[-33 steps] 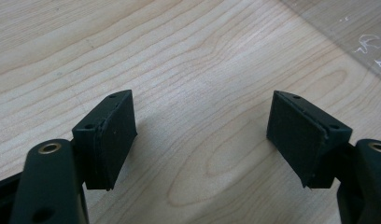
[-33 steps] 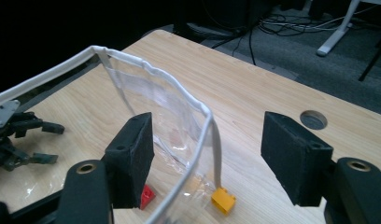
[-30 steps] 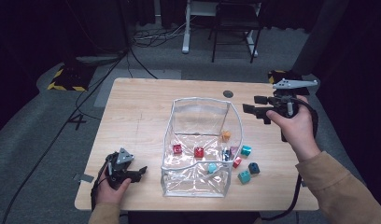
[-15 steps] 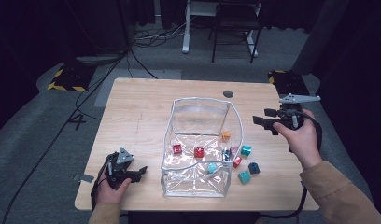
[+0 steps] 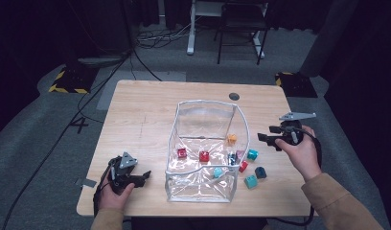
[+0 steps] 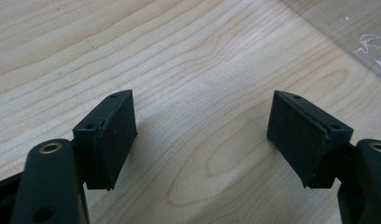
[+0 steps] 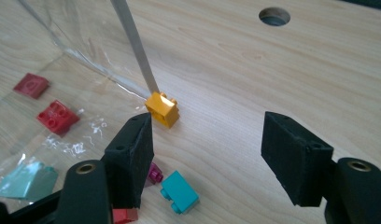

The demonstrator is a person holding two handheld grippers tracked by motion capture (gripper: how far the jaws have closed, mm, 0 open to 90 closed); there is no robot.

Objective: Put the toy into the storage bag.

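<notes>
A clear plastic box (image 5: pixel 173 143) stands mid-table with red bricks (image 5: pixel 203 156) and a teal one (image 5: pixel 217 172) on its floor. An orange brick (image 7: pixel 163 109) sits at the foot of the box's corner seam. Teal (image 7: pixel 179 191), magenta (image 7: pixel 154 172) and dark blue (image 5: pixel 260 172) bricks lie loose on the wood to the right of the box. My right gripper (image 7: pixel 209 149) hovers open just above these loose bricks, with nothing between its jaws. At the near left my left gripper (image 6: pixel 202 135) rests open over bare wood, empty.
The wooden table (image 5: pixel 136 115) has a round cable hole (image 5: pixel 234 96) at the far right. A corner of the clear box (image 6: pixel 356 32) lies just ahead of the left gripper. Chair legs and cables sit on the floor beyond the table.
My right gripper has come down and toward the person, from near the table's far right edge to the loose bricks beside the box. The left gripper has stayed put.
</notes>
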